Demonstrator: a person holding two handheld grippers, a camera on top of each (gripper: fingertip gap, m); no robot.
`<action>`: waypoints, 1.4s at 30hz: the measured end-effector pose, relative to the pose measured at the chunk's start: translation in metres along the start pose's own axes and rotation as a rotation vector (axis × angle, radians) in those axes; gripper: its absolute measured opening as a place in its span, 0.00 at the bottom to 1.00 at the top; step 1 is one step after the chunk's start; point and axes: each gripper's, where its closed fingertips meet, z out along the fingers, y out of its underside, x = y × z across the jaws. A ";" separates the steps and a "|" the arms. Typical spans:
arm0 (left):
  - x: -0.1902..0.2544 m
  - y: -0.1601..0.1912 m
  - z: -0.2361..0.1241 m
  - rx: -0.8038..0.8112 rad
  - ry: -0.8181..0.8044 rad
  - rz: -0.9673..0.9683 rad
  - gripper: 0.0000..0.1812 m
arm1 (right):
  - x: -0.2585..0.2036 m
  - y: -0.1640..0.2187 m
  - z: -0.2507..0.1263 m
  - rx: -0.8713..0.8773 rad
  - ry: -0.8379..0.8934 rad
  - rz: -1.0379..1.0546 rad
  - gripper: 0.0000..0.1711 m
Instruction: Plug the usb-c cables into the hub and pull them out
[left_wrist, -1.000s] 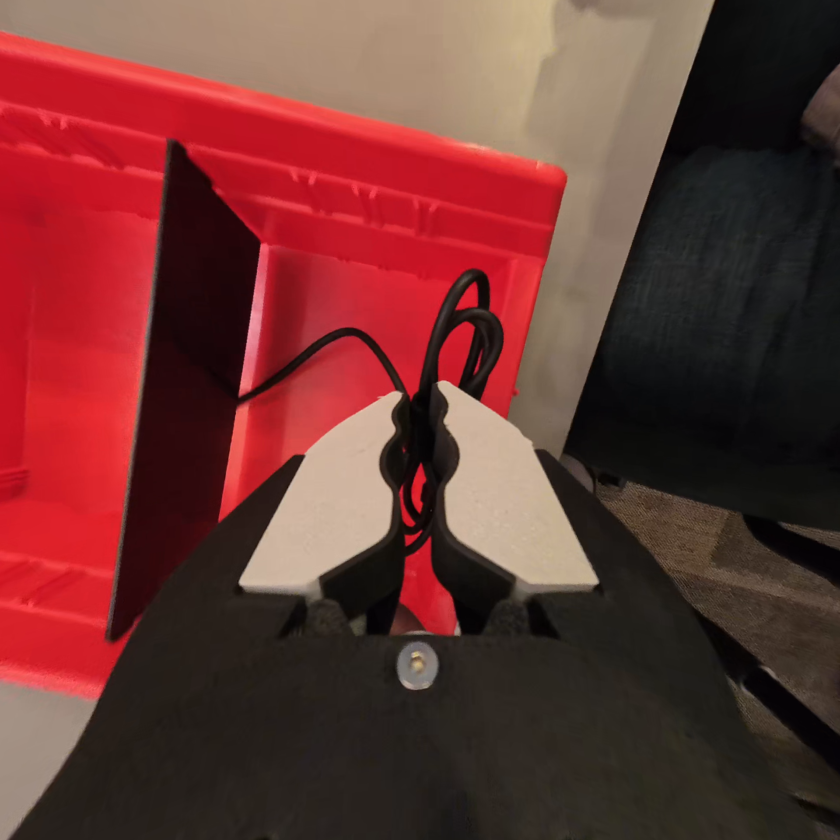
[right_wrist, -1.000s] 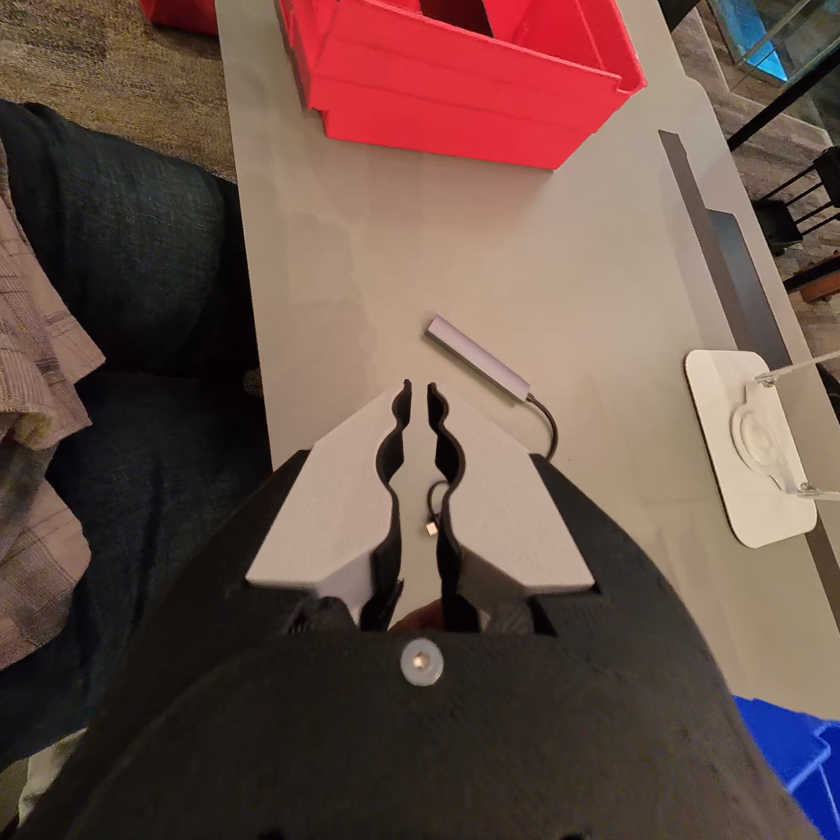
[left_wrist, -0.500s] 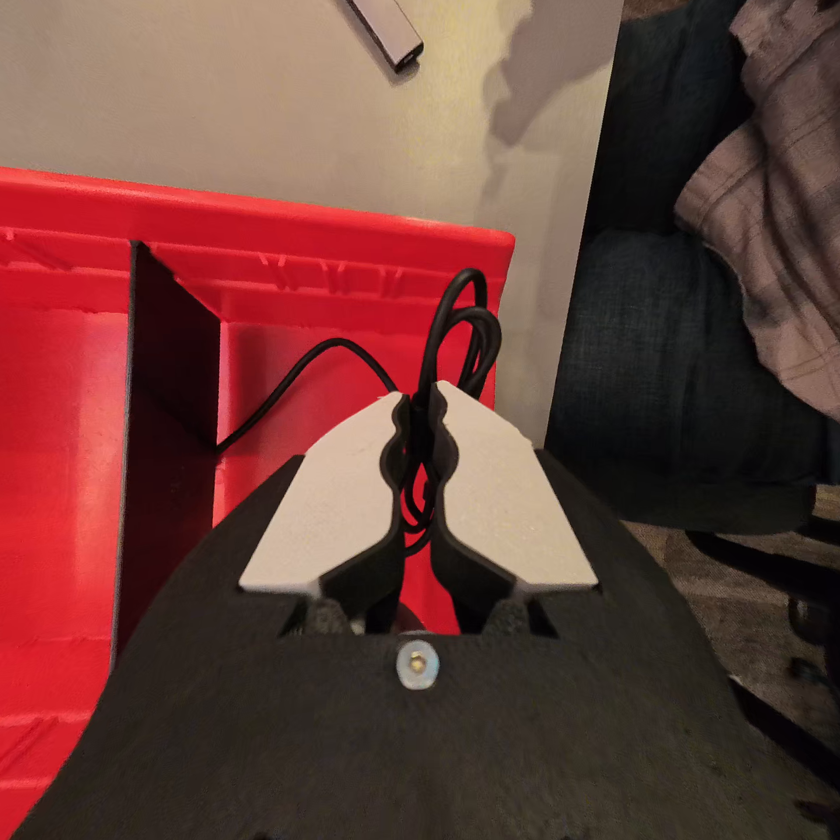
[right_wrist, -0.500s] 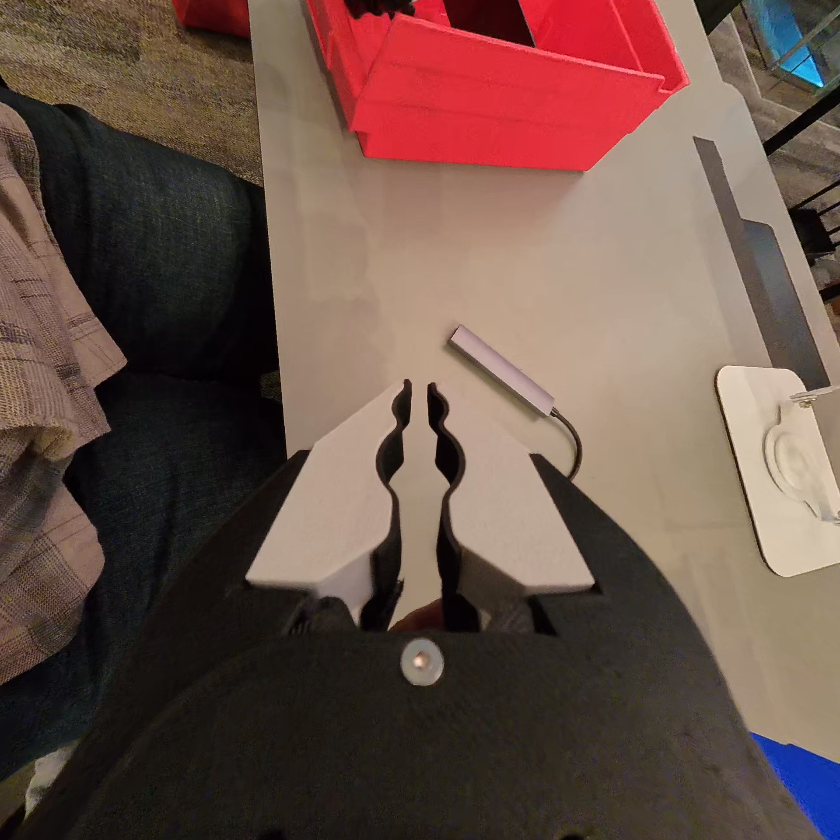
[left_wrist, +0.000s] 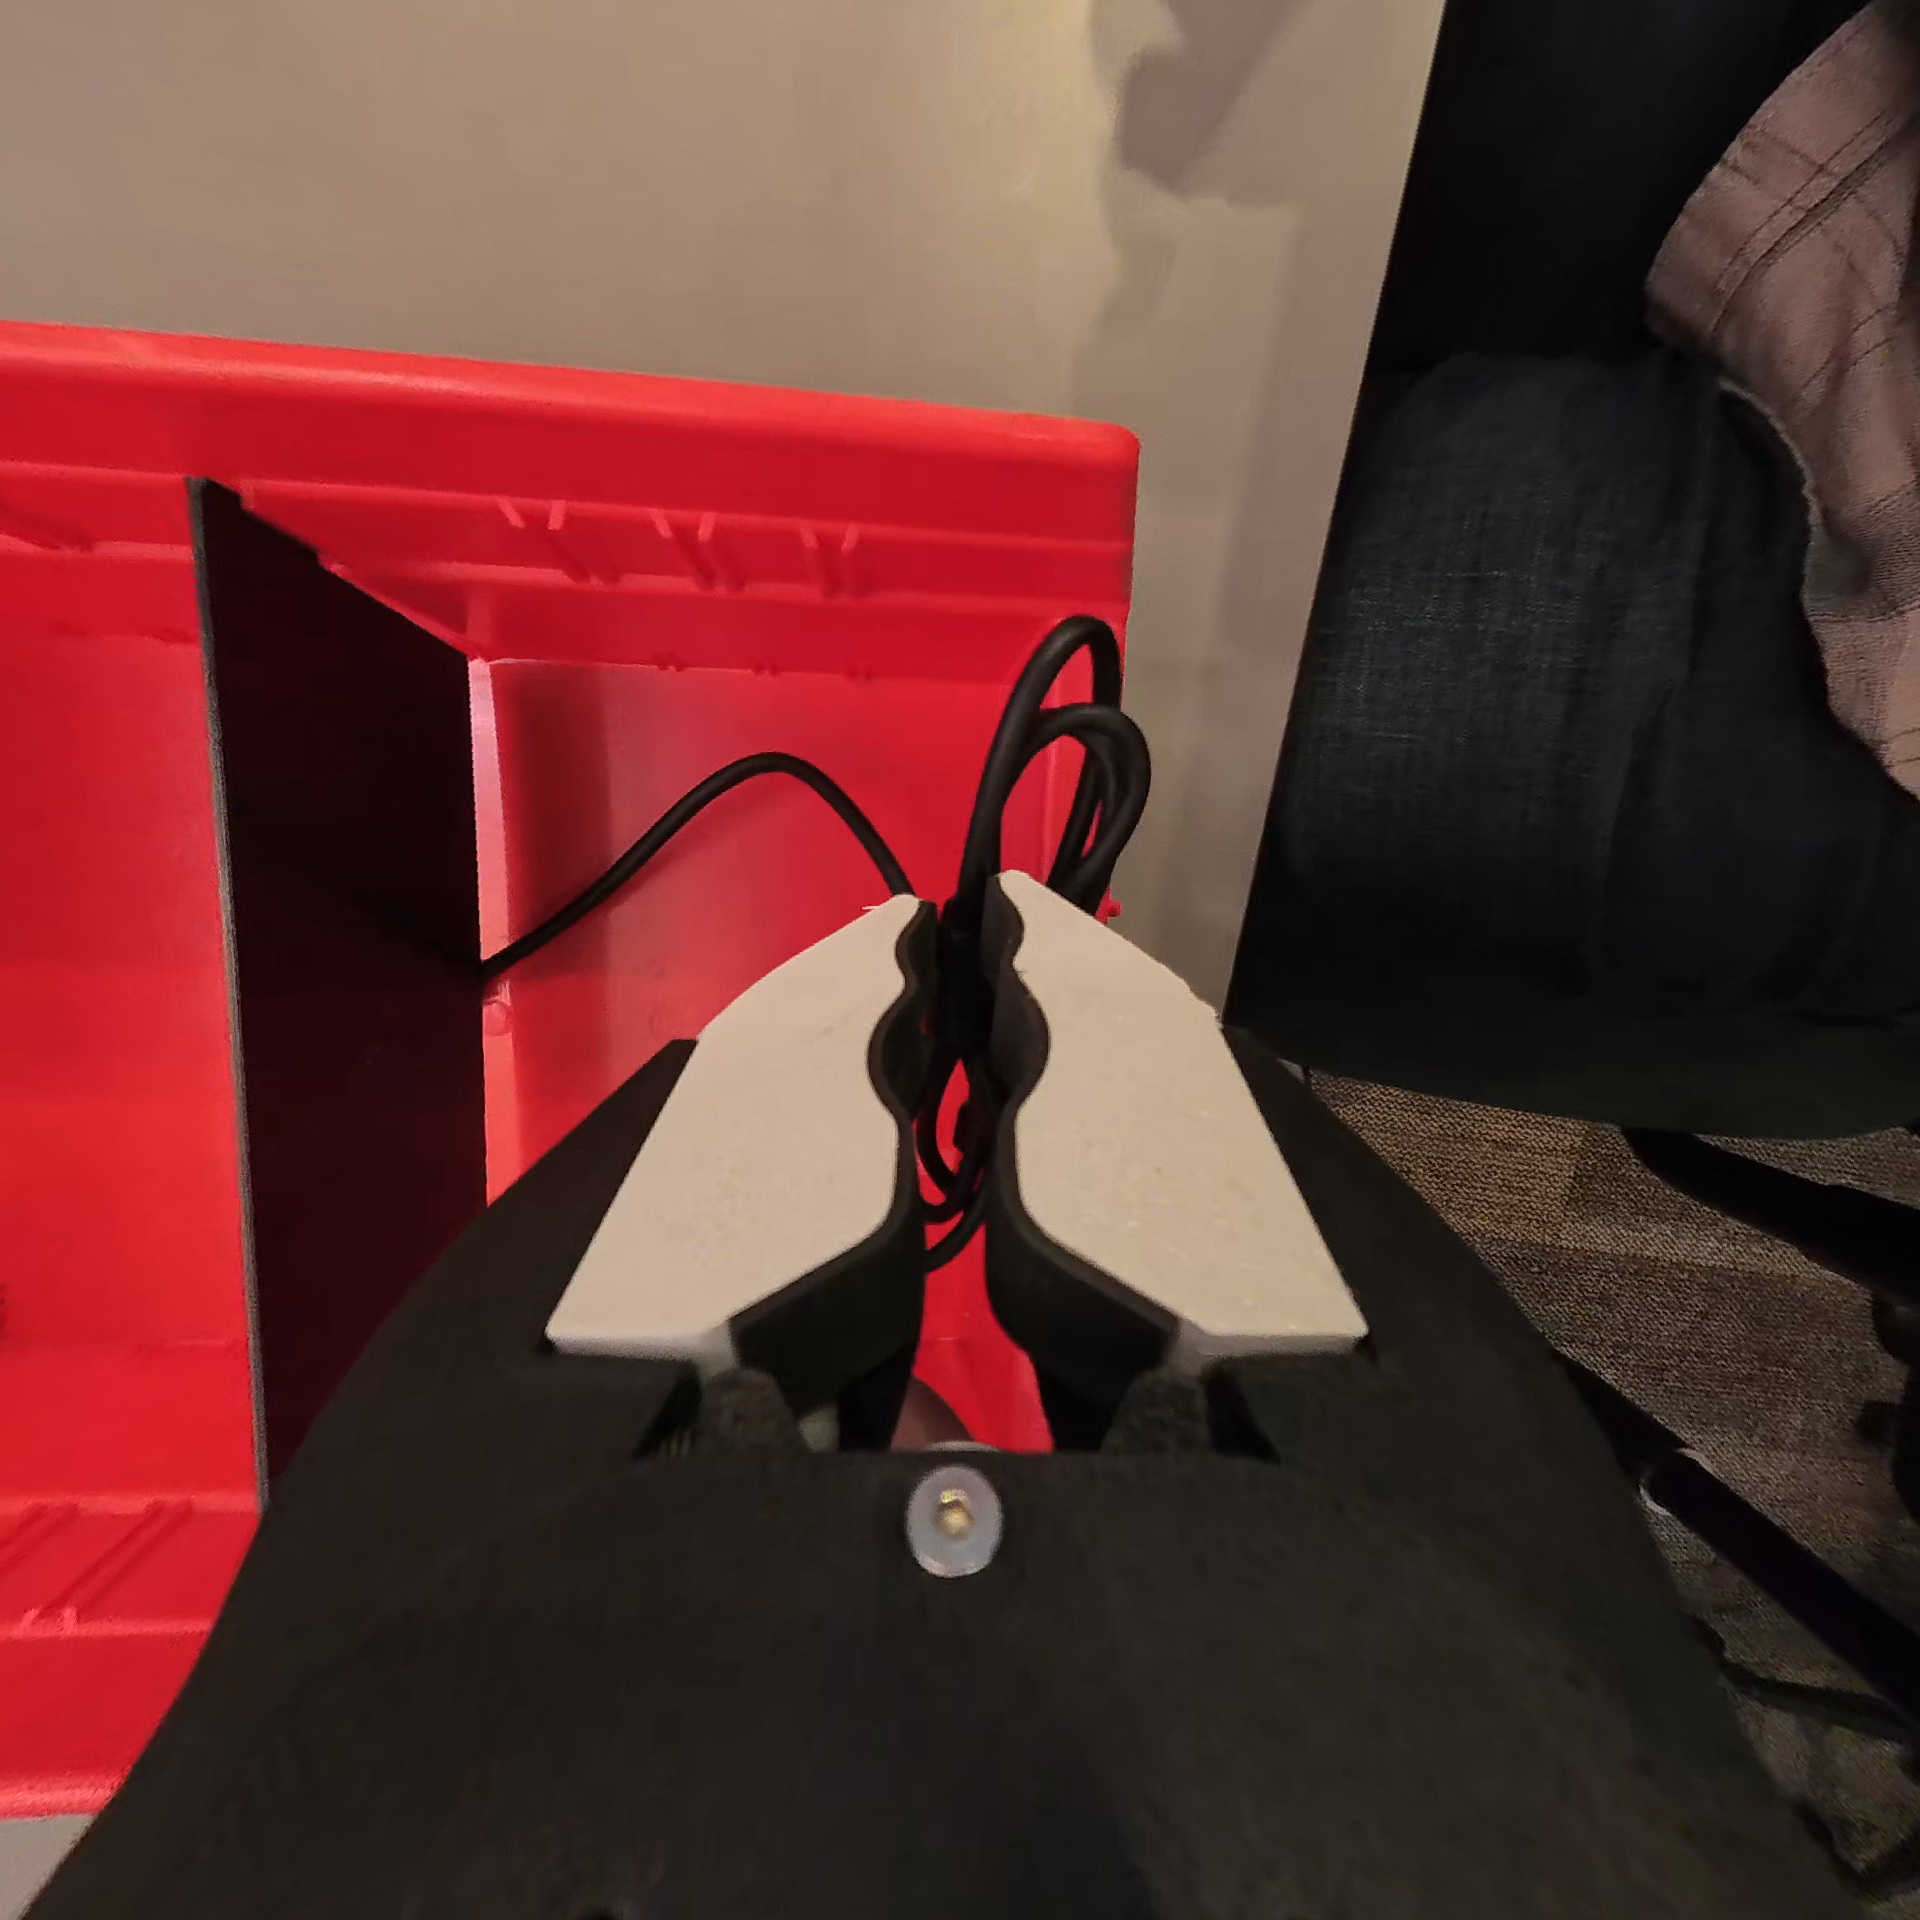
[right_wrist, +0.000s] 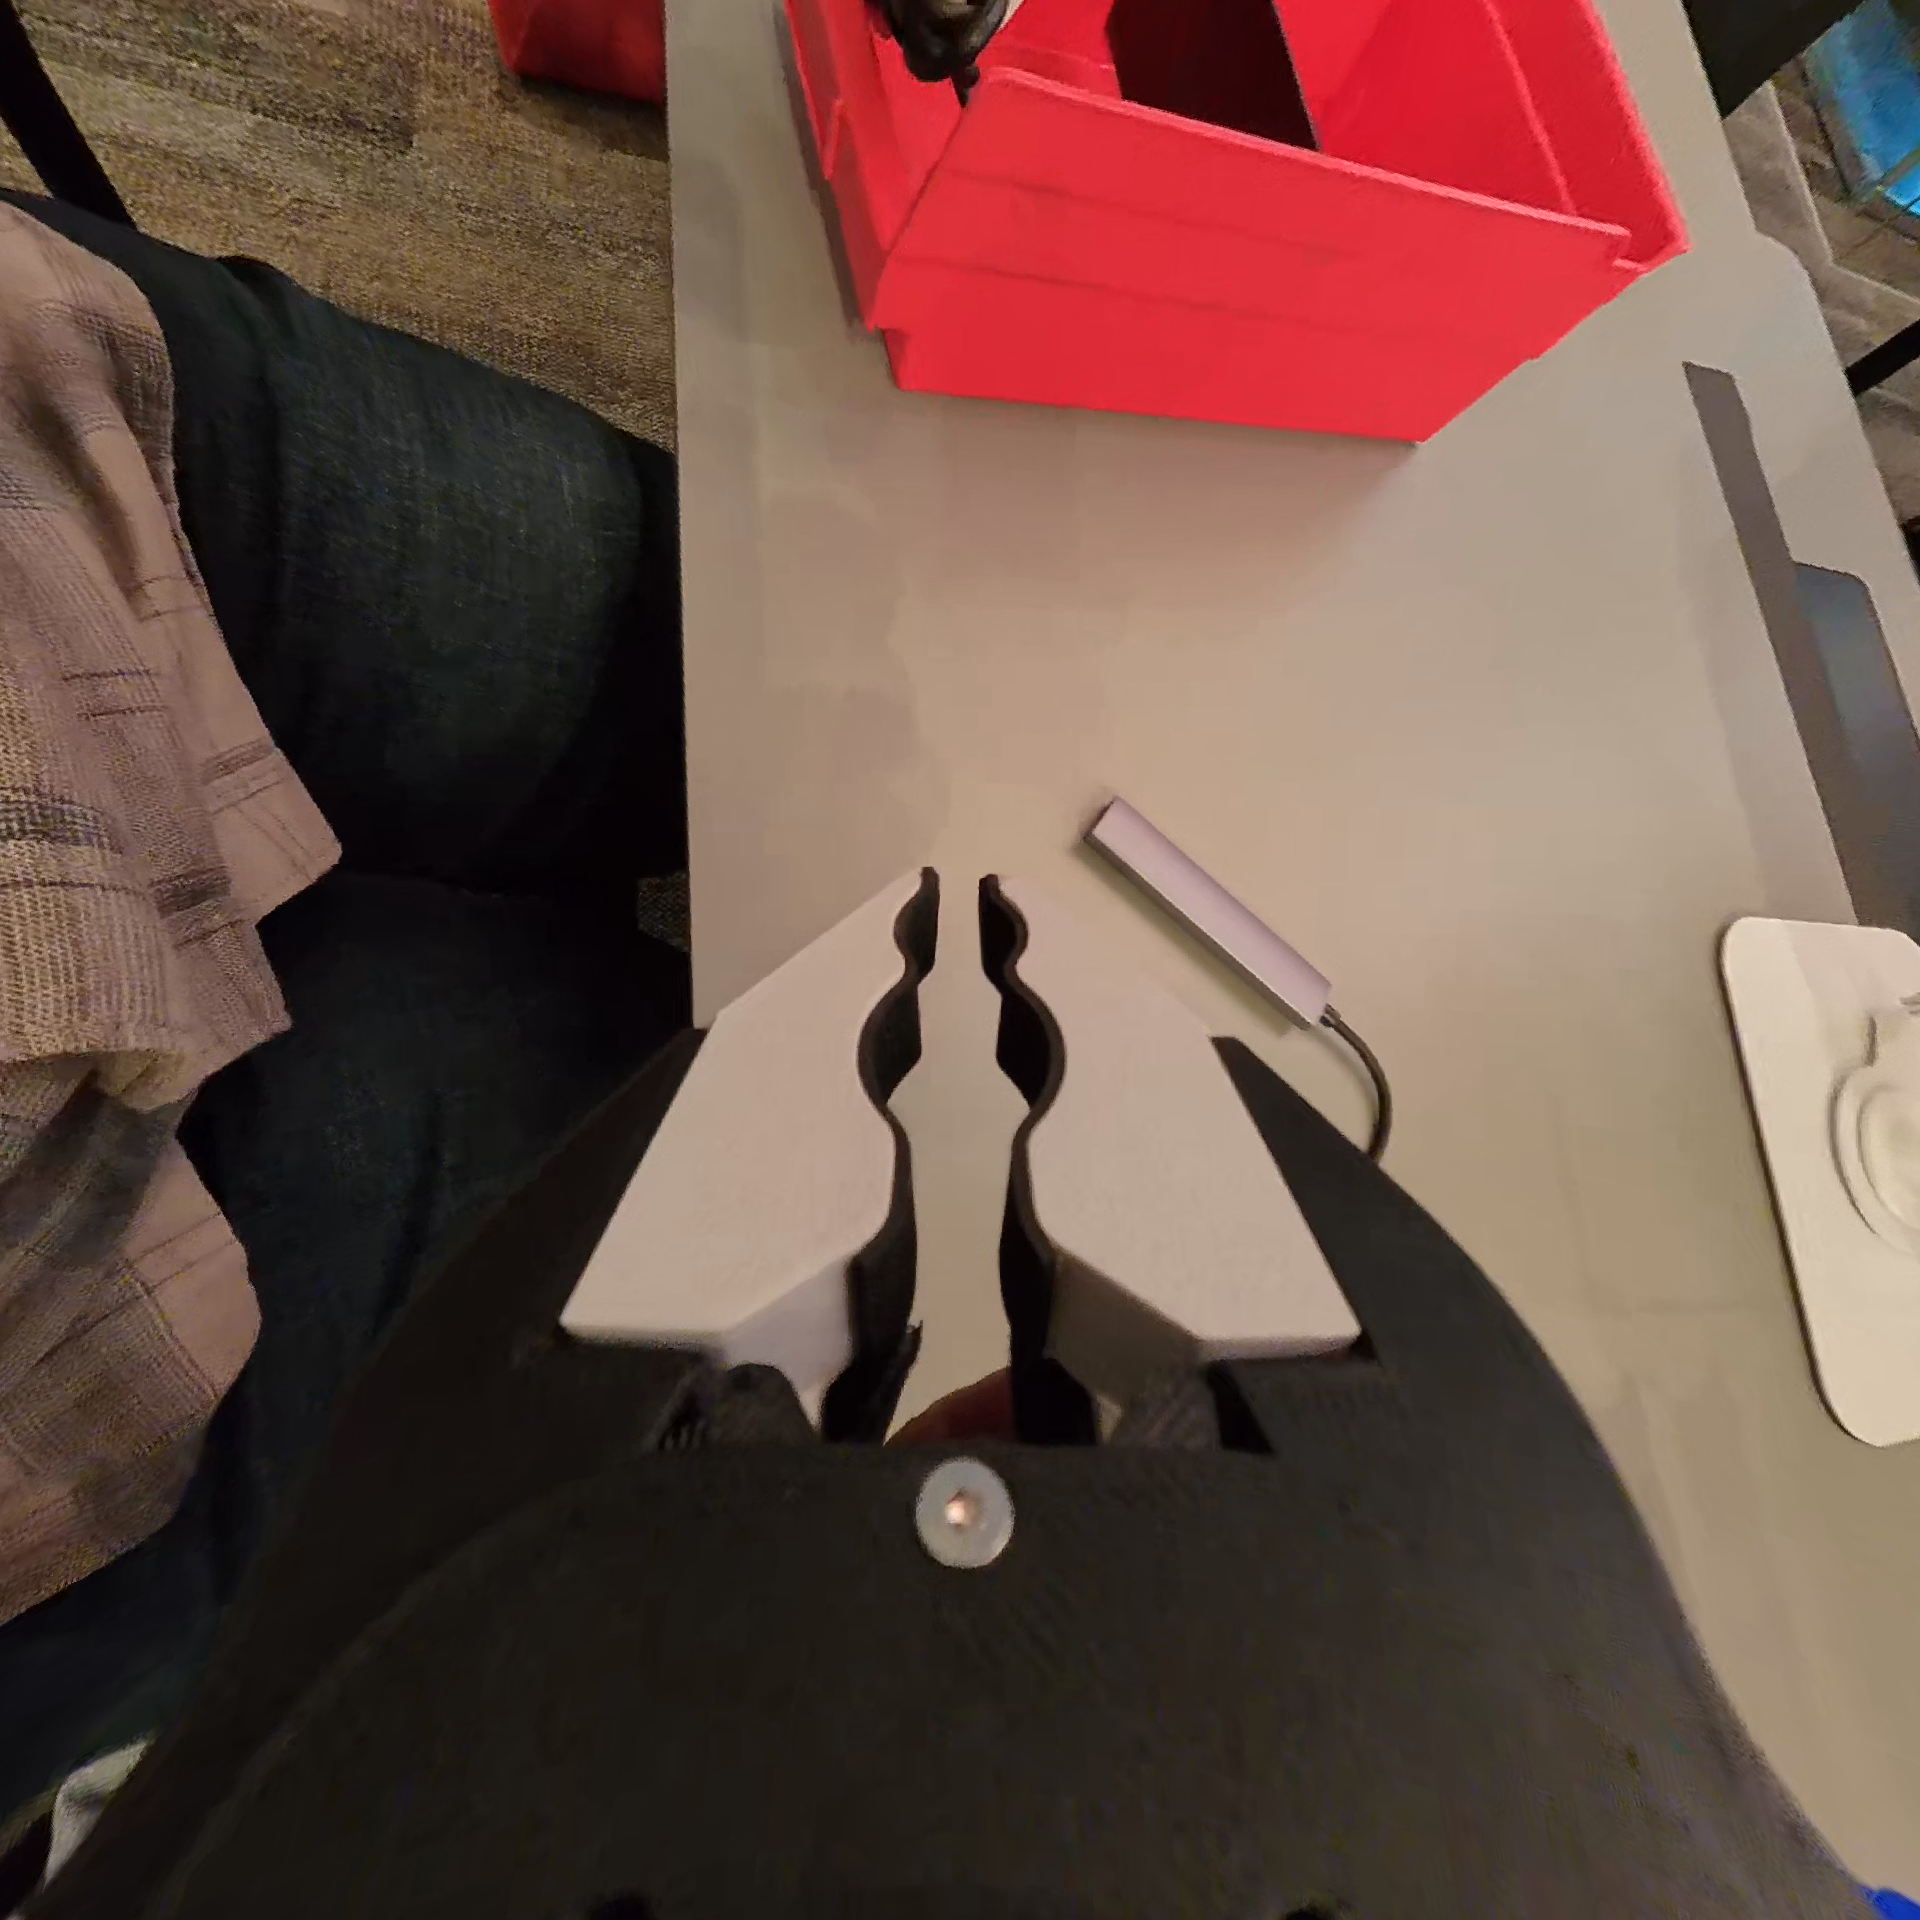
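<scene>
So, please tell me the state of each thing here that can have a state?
left gripper: shut on the black cable
black cable: bunched in loops, held over the red bin
red bin: open, on the table
right gripper: open, empty
hub: flat on the table, nothing plugged in

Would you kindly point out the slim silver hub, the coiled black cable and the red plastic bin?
slim silver hub (right_wrist: 1205, 914), right wrist view, top face.
coiled black cable (left_wrist: 1081, 748), left wrist view, upper loop.
red plastic bin (right_wrist: 1195, 301), right wrist view, near wall.
</scene>
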 end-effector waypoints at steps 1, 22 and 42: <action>0.000 0.001 -0.001 -0.003 -0.004 0.003 0.04 | -0.003 0.000 0.002 -0.003 -0.007 -0.002 0.03; 0.005 0.010 -0.003 -0.047 -0.040 0.005 0.04 | -0.055 -0.019 0.054 0.025 -0.224 -0.132 0.14; -0.041 -0.046 -0.100 0.181 -0.241 0.026 0.03 | -0.058 -0.009 0.050 0.022 -0.204 -0.145 0.15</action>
